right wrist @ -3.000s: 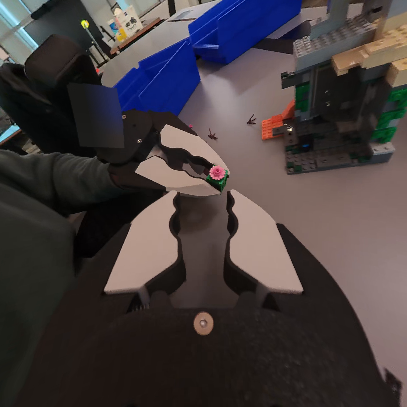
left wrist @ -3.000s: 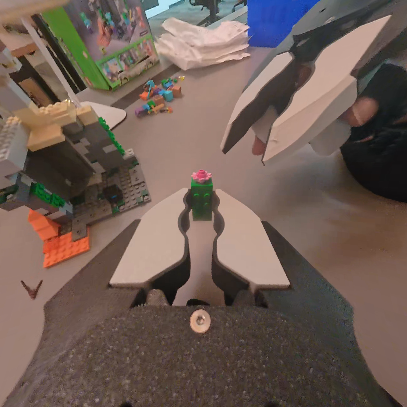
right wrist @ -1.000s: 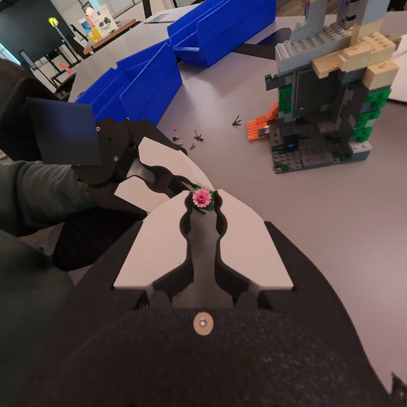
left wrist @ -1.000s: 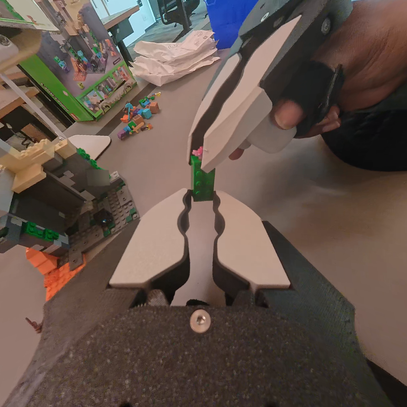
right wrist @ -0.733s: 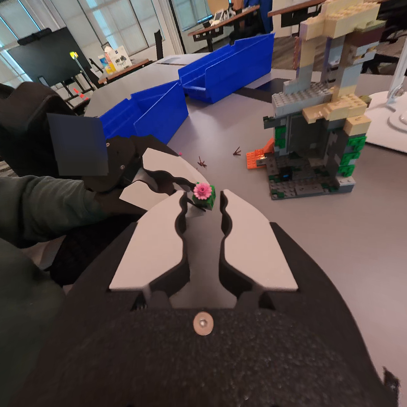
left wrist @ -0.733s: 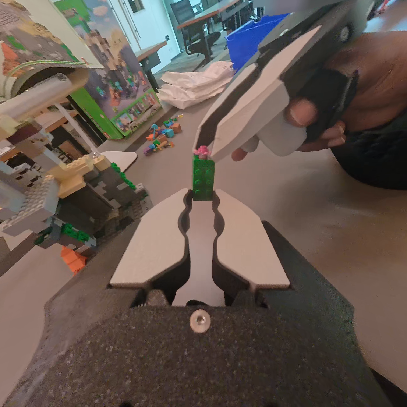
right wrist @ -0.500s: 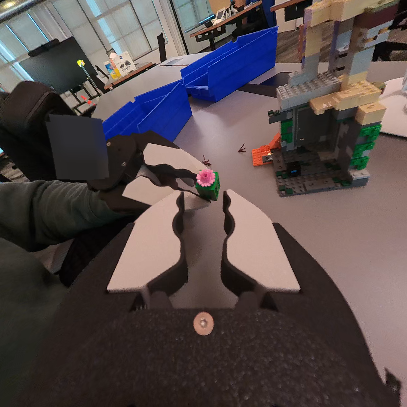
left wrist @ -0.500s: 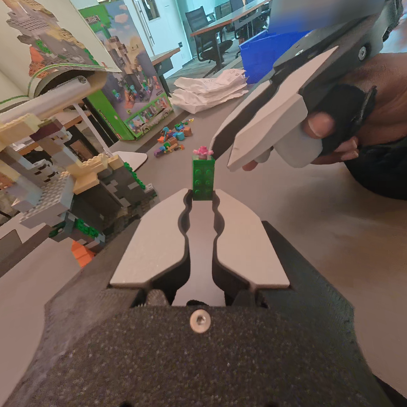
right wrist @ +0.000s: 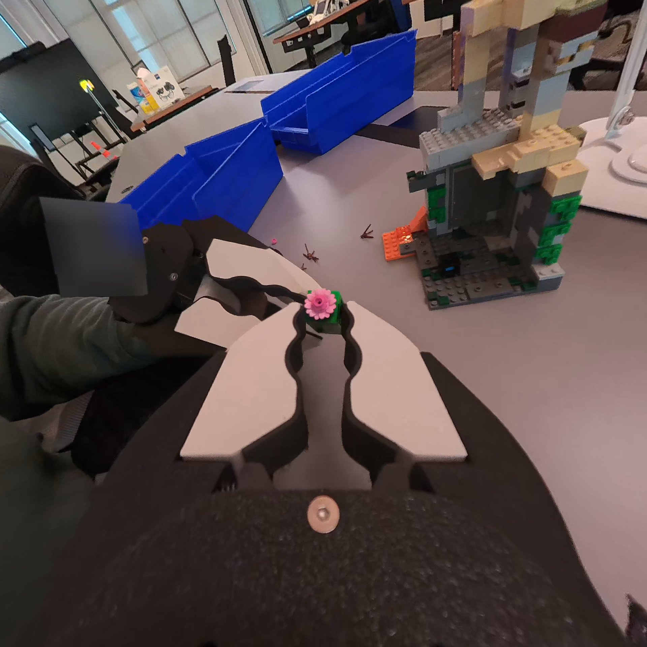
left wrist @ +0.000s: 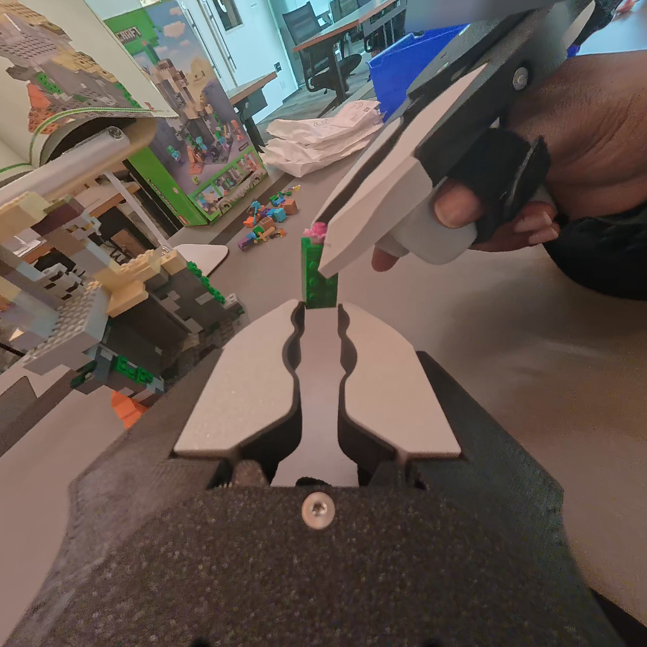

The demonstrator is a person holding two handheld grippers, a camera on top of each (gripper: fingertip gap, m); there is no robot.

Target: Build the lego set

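Left wrist view, left tool [left wrist: 320, 308] level, clamping green brick [left wrist: 317, 280]

The left wrist view looks low and close along its own jaws toward the green set box [left wrist: 210, 168] and white paper bags [left wrist: 325, 140]. The right wrist view looks down steeply from higher, toward blue bins [right wrist: 245, 168]. Both share the green brick stack [left wrist: 317, 280] [right wrist: 331, 315] and the grey castle build [left wrist: 105, 315] [right wrist: 490, 210] on the bench [left wrist: 490, 350] [right wrist: 525, 385].
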